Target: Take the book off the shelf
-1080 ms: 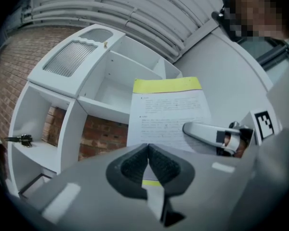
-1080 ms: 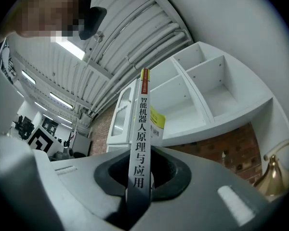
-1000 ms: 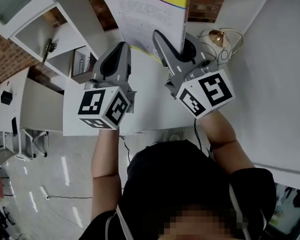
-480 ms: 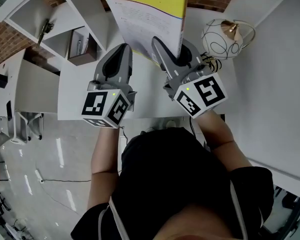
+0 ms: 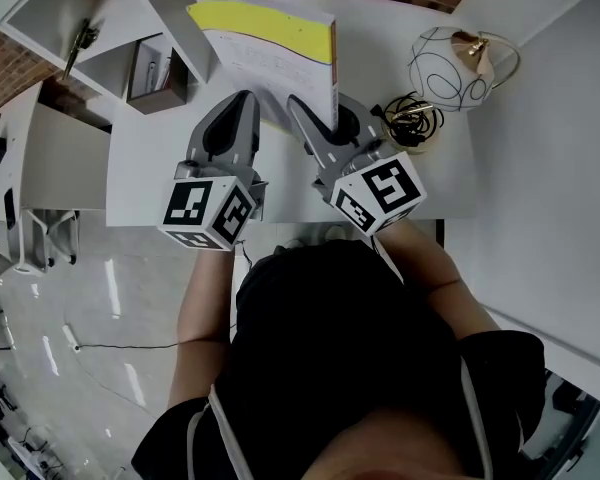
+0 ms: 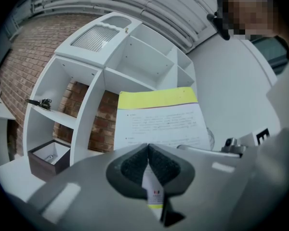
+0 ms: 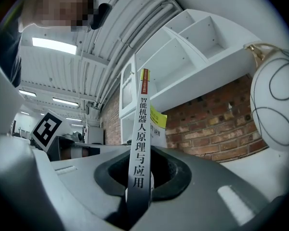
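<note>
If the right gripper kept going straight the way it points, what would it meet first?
The right gripper clamps the book by its spine, which fills its line. Beyond the book, the white shelf unit against the brick wall looks next, though depth is unclear.

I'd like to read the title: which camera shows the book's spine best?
The right gripper view: the book stands spine-on between the jaws, its lettering facing the camera. The left gripper view and head view show only its yellow-and-white printed face.
</note>
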